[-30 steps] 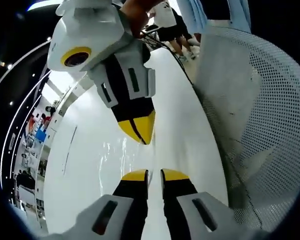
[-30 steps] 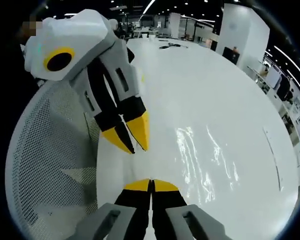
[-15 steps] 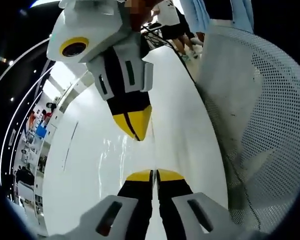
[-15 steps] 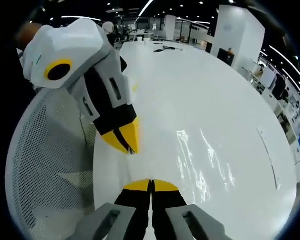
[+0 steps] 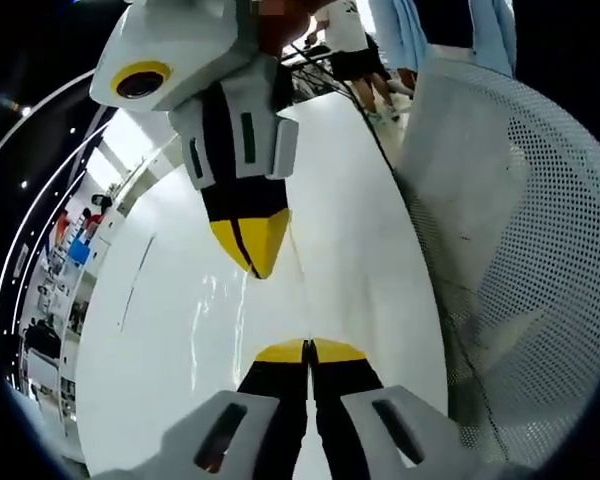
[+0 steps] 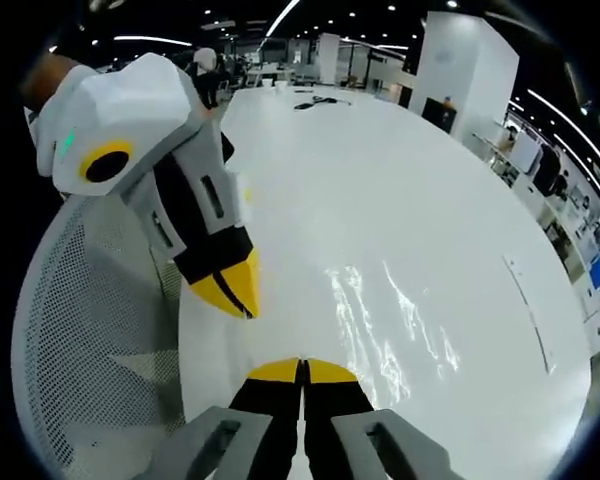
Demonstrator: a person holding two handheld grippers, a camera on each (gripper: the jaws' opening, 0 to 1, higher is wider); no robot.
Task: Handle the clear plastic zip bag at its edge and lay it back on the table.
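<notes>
1. The clear zip bag (image 6: 385, 315) is hard to make out, only glints on the white worktop (image 6: 410, 180) near its chair-side edge.
2. Left tool (image 5: 308, 350) and right tool (image 6: 300, 368) are clenched, empty, beside the mesh chair (image 5: 520, 230).

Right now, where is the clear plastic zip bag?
The clear plastic zip bag lies flat on the white table, ahead and right of the right gripper in the right gripper view, near the white mesh chair.

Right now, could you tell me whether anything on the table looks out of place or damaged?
Nothing stands out. The clear zip bag lies flat on the white table, and both grippers, left and right, are shut above it.
</notes>
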